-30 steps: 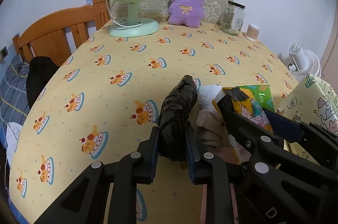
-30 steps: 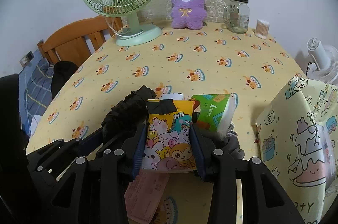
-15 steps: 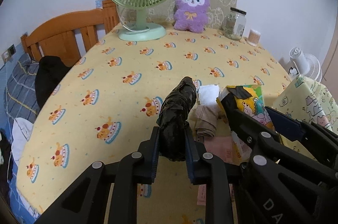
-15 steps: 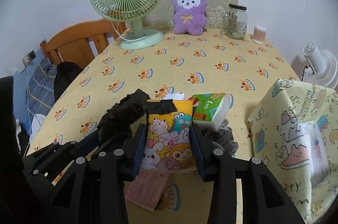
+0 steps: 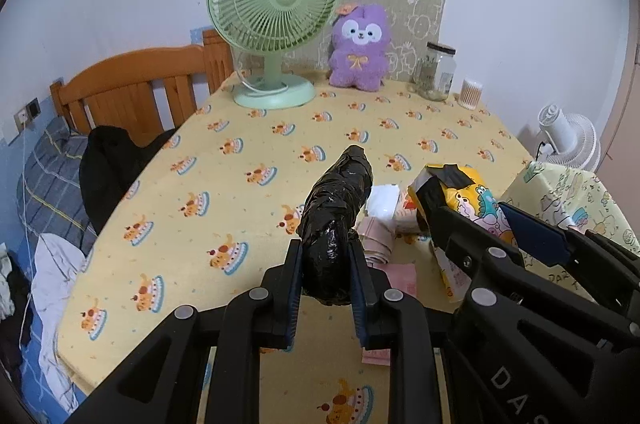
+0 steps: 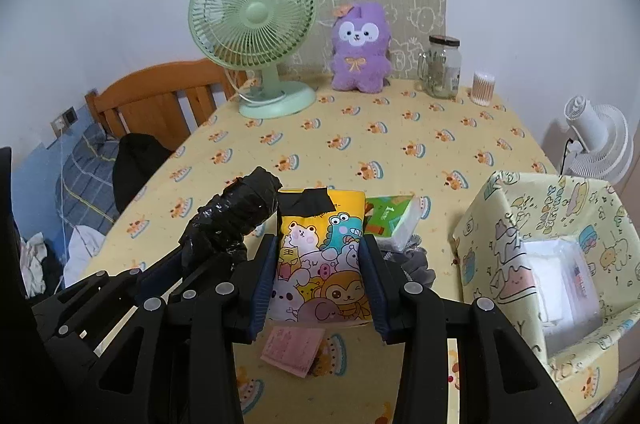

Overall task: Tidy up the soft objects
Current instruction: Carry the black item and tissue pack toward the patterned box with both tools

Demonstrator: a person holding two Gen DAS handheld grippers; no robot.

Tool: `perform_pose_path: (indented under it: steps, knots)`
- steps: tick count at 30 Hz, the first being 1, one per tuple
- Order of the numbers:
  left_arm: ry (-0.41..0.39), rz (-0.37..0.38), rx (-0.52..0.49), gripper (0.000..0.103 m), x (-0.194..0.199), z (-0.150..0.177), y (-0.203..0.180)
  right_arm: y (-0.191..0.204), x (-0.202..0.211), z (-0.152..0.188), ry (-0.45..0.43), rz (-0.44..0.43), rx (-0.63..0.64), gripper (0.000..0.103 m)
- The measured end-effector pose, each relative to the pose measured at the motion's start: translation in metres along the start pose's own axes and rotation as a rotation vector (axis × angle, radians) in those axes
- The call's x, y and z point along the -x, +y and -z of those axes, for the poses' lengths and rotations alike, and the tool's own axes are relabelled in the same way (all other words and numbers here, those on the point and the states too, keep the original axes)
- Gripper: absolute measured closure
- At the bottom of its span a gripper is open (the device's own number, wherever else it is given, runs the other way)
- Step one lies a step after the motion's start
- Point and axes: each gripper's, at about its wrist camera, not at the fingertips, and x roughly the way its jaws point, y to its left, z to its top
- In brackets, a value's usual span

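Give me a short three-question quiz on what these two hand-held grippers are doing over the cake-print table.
1. True or false: the left gripper is shut on the black plastic-wrapped roll.
2. The right gripper holds: A) the purple plush toy B) the yellow cartoon-print tissue pack C) the glass jar
3. Which side of the right wrist view shows the open pale-yellow cartoon-print box?

Key: 1 true; 2 B; 3 right.

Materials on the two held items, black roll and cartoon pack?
Black roll: looks like thin glossy plastic film or tape wrapped around something; crinkled, with highlights. Cartoon pack: smooth printed plastic wrap, probably a soft tissue pack, with a matte black tape patch on top.
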Motion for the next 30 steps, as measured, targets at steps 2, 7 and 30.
perform_pose_path:
  steps: [2,7,30]
  knots:
    - [-0.012,-0.004,-0.001,0.083,0.006,-0.001,0.001,0.002,0.007,-0.002,-0.013,-0.005,0.003,0.058]
    - [-0.042,-0.014,-0.013,0.083,0.022,-0.006,-0.001,0.005,0.022,-0.005,-0.034,-0.021,0.005,0.058]
    - [-0.157,0.026,-0.071,0.083,0.059,-0.036,-0.017,-0.003,0.067,-0.035,-0.141,0.009,0.000,0.058]
